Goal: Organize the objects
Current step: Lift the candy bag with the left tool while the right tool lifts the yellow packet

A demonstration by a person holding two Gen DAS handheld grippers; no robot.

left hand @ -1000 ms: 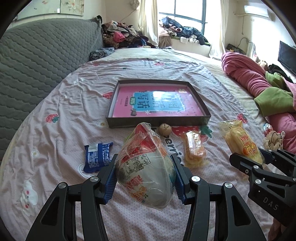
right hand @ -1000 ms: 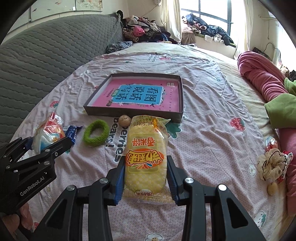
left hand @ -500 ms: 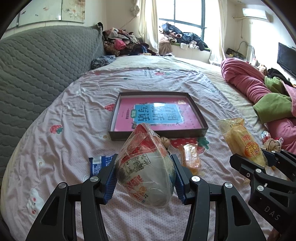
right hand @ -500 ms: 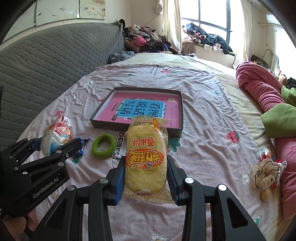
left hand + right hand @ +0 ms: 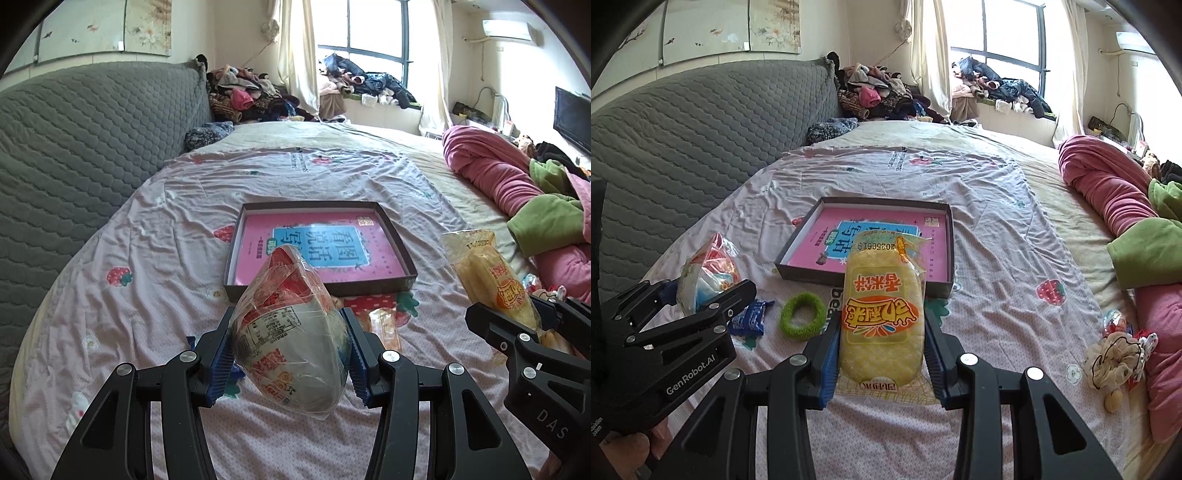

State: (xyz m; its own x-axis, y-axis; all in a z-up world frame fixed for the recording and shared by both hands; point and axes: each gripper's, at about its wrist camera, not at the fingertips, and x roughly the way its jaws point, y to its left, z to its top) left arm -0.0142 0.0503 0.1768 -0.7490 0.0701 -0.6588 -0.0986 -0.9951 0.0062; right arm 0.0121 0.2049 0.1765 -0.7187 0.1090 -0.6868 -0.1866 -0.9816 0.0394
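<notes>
While both tongs were clamped on snacks above the bed (image 5: 147, 236), left tongs (image 5: 290, 360) gripping the wrapped bowl (image 5: 291, 332) and right tongs (image 5: 881, 356) the yellow pack (image 5: 881, 317), it looked like carry-to-box (image 5: 951, 251) time, next needing a gentle drop inside.

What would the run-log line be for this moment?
left gripper: shut on wrapped bowl | right gripper: shut on yellow snack pack | both aloft | box: ahead on bed

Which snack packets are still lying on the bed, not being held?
The blue packet beside the green ring, and the small orange packet. The yellow one and the bowl-shaped one are clamped in grippers.
</notes>
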